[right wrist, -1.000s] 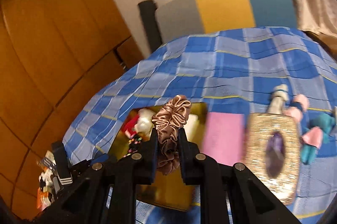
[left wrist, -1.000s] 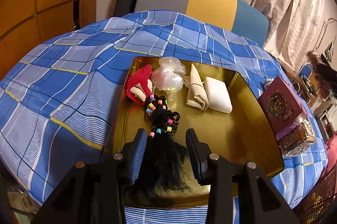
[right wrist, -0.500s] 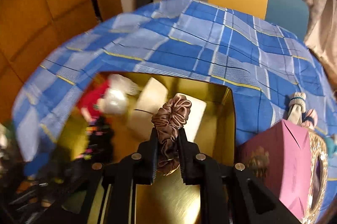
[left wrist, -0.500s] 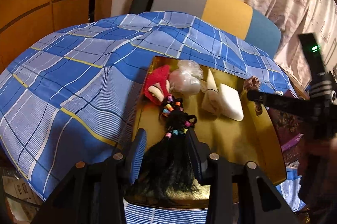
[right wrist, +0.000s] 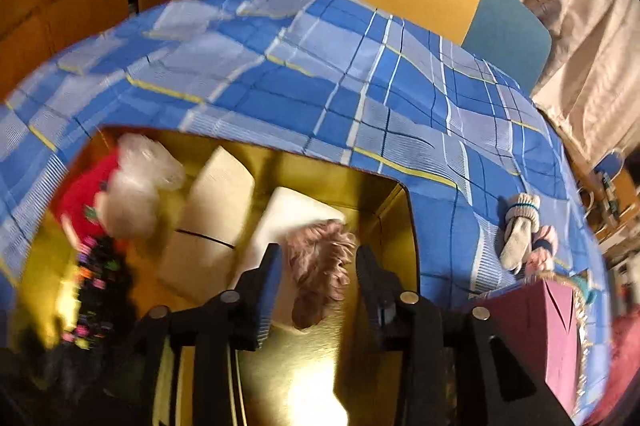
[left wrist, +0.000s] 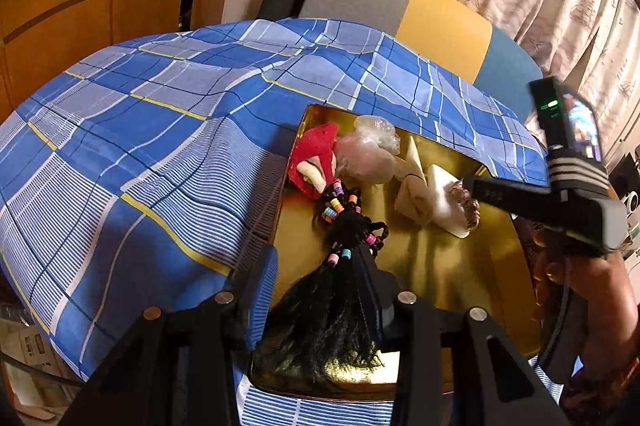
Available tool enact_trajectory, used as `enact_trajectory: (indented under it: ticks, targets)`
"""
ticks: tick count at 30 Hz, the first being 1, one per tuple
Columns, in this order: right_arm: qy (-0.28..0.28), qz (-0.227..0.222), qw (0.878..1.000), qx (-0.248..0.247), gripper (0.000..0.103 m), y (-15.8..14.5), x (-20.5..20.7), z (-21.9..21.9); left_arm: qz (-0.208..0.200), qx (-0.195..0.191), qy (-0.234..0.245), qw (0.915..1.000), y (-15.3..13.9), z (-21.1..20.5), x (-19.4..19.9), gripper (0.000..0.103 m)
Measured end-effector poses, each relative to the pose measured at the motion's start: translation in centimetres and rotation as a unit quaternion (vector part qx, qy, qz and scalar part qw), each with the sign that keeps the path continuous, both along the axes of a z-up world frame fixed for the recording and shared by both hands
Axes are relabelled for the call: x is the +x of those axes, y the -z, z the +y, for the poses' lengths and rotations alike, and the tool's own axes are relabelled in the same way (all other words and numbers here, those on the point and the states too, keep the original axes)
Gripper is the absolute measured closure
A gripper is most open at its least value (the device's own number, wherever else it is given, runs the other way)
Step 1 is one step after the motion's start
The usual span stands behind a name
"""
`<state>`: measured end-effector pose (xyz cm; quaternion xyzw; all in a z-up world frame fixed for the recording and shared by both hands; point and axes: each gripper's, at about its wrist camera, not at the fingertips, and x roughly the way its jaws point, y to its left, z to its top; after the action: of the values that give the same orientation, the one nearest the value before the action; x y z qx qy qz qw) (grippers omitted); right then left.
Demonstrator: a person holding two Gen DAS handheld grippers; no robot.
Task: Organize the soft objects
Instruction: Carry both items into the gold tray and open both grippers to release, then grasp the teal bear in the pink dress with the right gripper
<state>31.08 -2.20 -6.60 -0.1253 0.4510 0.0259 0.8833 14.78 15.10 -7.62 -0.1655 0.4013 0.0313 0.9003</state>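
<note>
**Both sets of fingers spread over the gold tray**

Your right gripper (right wrist: 316,278) has its fingers spread wide, and the pink satin scrunchie (right wrist: 320,266) sits loose in the gap between them, touching neither pad as far as the blurred view lets you judge. It lies partly on the white folded cloth (right wrist: 296,214) and partly on the floor of the gold tray (right wrist: 396,234), near the tray's right wall. From your left camera the same scrunchie (left wrist: 466,208) shows just under the right gripper's tip (left wrist: 476,190), against the edge of the white cloth (left wrist: 444,194).

Your left gripper (left wrist: 316,286) is also open, with the black hairpiece (left wrist: 328,314) lying between its fingers; the right finger (left wrist: 370,290) is against the hair, the left finger (left wrist: 264,294) stands apart from it. The hairpiece's braids carry coloured beads (left wrist: 336,210) and point toward the back of the tray.

Along the tray's far side lie a red plush piece (left wrist: 316,162), a clear plastic bag (left wrist: 372,154) and a beige folded cloth (left wrist: 412,186). The tray rests on a blue checked bedsheet (left wrist: 140,154). Outside it, to the right, are a maroon box (right wrist: 536,326) and a grey knitted mitten (right wrist: 520,230).
</note>
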Motion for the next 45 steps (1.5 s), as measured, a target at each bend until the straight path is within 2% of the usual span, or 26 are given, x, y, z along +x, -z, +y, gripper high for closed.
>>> enact_trajectory:
  ticks: [6, 8, 11, 14, 18, 28, 32, 40, 45]
  targets:
    - [0.020, -0.041, 0.994, 0.096, 0.061, -5.1, -2.4, -1.6, 0.002, 0.000, 0.008, 1.0000, 0.1, -0.6, 0.0, 0.064]
    - [0.019, -0.068, 0.990, 0.120, 0.054, -7.5, -3.3, -2.2, 0.000, -0.002, 0.016, 0.9999, 0.1, -1.0, -0.1, 0.064]
    - [0.016, -0.102, 0.983, 0.151, 0.050, -11.0, -4.8, -3.4, 0.002, 0.000, 0.026, 0.9997, 0.0, -1.6, -0.1, 0.064]
    - [0.009, -0.117, 0.977, 0.177, 0.047, -13.2, -6.2, -4.5, 0.001, 0.001, 0.032, 0.9995, -0.1, -2.1, -0.3, 0.064]
    - [0.006, -0.134, 0.975, 0.175, 0.046, -14.6, -8.1, -6.2, -0.003, -0.002, 0.044, 0.9990, -0.3, -2.9, -0.5, 0.064]
    - [0.051, -0.111, 0.974, 0.192, 0.046, -12.3, -12.3, -13.3, -0.017, -0.009, 0.112, 0.9936, -1.1, -6.6, -1.5, 0.064]
    - [0.098, -0.106, 0.970, 0.193, 0.046, -11.1, -14.1, -18.3, -0.022, -0.014, 0.146, 0.9889, -1.1, -8.5, -2.1, 0.064]
    - [0.215, -0.099, 0.951, 0.199, 0.046, -8.2, -16.9, -29.6, -0.024, -0.020, 0.211, 0.9770, -1.3, -12.8, -3.3, 0.064]
    - [0.275, -0.090, 0.934, 0.209, 0.045, -5.0, -17.8, -35.9, -0.019, -0.002, 0.226, 0.9740, -1.3, -15.1, -3.6, 0.064]
